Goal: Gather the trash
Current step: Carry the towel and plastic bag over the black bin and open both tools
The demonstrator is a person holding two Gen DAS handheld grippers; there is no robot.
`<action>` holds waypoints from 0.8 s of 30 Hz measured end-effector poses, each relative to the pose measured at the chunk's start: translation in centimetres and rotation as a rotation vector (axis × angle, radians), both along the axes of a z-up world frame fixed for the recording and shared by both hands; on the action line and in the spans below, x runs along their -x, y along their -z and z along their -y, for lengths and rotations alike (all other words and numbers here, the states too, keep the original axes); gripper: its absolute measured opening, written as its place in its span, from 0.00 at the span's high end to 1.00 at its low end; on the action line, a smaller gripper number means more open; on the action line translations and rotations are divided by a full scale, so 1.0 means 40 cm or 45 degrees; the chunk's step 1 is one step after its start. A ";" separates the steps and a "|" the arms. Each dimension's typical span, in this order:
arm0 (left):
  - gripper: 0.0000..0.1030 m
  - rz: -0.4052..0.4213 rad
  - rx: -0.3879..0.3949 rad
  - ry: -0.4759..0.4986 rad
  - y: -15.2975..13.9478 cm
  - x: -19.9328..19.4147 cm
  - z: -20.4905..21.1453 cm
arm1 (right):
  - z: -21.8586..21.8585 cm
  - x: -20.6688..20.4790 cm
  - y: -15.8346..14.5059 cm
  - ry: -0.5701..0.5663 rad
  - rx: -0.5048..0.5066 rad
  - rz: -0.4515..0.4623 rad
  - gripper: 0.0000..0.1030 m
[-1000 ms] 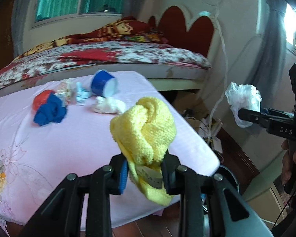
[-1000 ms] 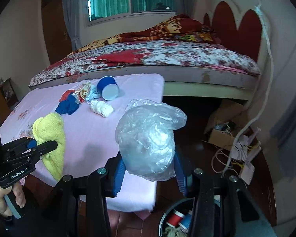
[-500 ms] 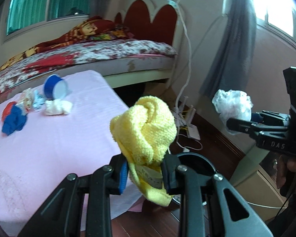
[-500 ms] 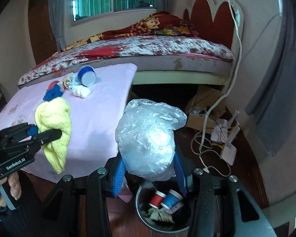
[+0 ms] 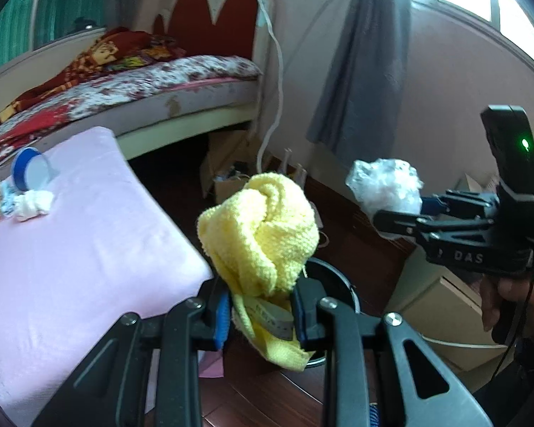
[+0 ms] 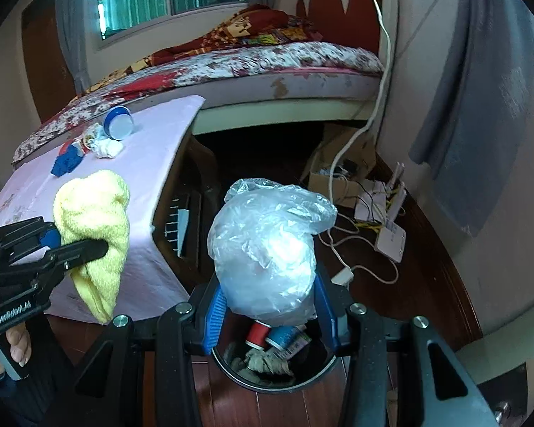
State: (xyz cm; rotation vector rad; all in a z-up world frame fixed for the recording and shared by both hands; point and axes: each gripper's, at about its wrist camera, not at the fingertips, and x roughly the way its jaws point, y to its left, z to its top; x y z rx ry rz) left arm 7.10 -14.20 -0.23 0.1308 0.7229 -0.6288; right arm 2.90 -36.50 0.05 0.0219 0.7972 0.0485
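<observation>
A: What is held where, left to right?
B: The left gripper [image 6: 80, 245] clamps a yellow cloth [image 6: 94, 220] beside the pink table [image 6: 153, 163]. The right gripper [image 6: 268, 316] squeezes a plastic bag [image 6: 267, 252] above the bin [image 6: 238, 379].
A: Advice?
B: Centre each over the bin, then release. A second ago, both hung over the table.

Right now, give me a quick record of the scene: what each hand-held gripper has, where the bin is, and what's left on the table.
left hand-held gripper: shut on bunched yellow towel
right hand-held gripper: shut on crumpled clear plastic bag
round black bin: on wooden floor, below the bag; holds red and blue cans
pink-clothed table: tipped blue-rimmed cup, white wad, blue scrap
</observation>
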 end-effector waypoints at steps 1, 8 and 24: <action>0.72 -0.004 -0.008 0.022 0.005 0.006 0.015 | 0.012 0.000 0.009 0.009 -0.003 -0.009 0.54; 0.72 -0.050 -0.045 0.075 0.047 0.002 0.079 | 0.056 0.009 0.061 0.037 -0.006 -0.059 0.54; 0.72 -0.238 -0.117 0.174 0.202 -0.041 0.161 | 0.074 0.000 0.260 -0.053 0.039 -0.267 0.54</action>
